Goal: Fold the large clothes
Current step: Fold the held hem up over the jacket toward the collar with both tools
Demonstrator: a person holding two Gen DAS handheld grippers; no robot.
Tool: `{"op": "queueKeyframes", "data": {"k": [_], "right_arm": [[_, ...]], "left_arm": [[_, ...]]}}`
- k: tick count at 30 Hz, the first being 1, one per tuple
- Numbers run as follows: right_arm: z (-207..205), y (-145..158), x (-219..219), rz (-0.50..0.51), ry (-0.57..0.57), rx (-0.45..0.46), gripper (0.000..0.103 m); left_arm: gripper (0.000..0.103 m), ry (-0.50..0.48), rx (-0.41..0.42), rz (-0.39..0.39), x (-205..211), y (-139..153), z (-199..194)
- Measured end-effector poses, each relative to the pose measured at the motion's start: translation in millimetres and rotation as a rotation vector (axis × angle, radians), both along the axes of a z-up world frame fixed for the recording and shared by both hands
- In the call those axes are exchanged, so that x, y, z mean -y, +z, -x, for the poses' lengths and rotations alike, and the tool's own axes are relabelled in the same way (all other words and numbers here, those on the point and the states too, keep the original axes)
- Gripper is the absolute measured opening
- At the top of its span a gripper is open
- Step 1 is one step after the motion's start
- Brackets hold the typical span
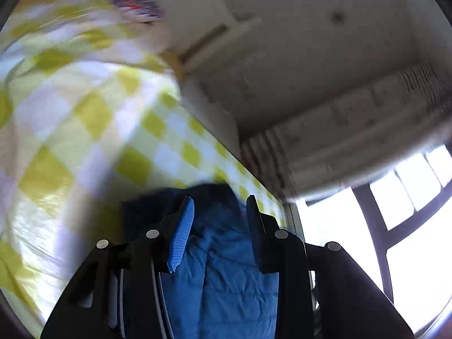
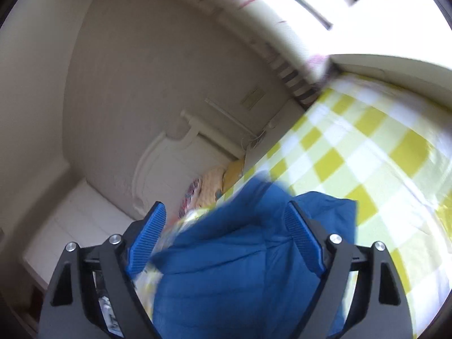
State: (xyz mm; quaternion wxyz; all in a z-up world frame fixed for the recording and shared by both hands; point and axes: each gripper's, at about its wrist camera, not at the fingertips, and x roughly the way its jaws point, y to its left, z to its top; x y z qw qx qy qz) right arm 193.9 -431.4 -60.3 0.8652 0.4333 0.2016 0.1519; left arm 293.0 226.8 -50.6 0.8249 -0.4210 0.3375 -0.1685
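A blue quilted garment (image 1: 228, 257) lies on a bed with a yellow-and-white checked sheet (image 1: 93, 118). In the left wrist view my left gripper (image 1: 220, 206) is open, its blue-padded fingers (image 1: 182, 234) standing apart over the garment. In the right wrist view the same blue garment (image 2: 240, 260) fills the space between the fingers of my right gripper (image 2: 226, 212), which is wide open with both pads (image 2: 303, 237) clear of the cloth. The checked sheet (image 2: 353, 155) spreads to the right. Both views are blurred by motion.
A white headboard (image 2: 166, 163) and pillows (image 2: 214, 180) stand at the bed's head. A white cabinet (image 2: 70, 226) is beside the bed. A bright window with dark bars (image 1: 395, 212) and a curtain (image 1: 325, 141) lie past the bed's edge.
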Motion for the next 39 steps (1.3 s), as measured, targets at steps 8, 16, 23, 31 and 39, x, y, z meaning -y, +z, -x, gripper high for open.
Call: {"op": "queueKeyframes", "data": {"k": [8, 16, 23, 31, 39], "right_arm": [[-12, -5, -6, 0.354, -0.006, -0.140, 0.086], [-88, -2, -47, 0.596, 0.135, -0.269, 0.086], [-127, -47, -66, 0.596, 0.219, -0.358, 0.049], [-76, -10, -106, 0.850, 0.116, -0.117, 0.010], [-51, 72, -101, 0.767, 0.082, 0.037, 0.008]], "left_arm": [[0.027, -0.058, -0.094, -0.220, 1, -26, -1], [0.027, -0.203, -0.154, -0.368, 59, -44, -59], [0.028, -0.220, -0.198, -0.392, 80, -74, -94], [0.011, -0.122, 0.092, -0.719, 116, -32, -42], [0.008, 0.011, 0.269, -0.685, 103, 69, -16]]}}
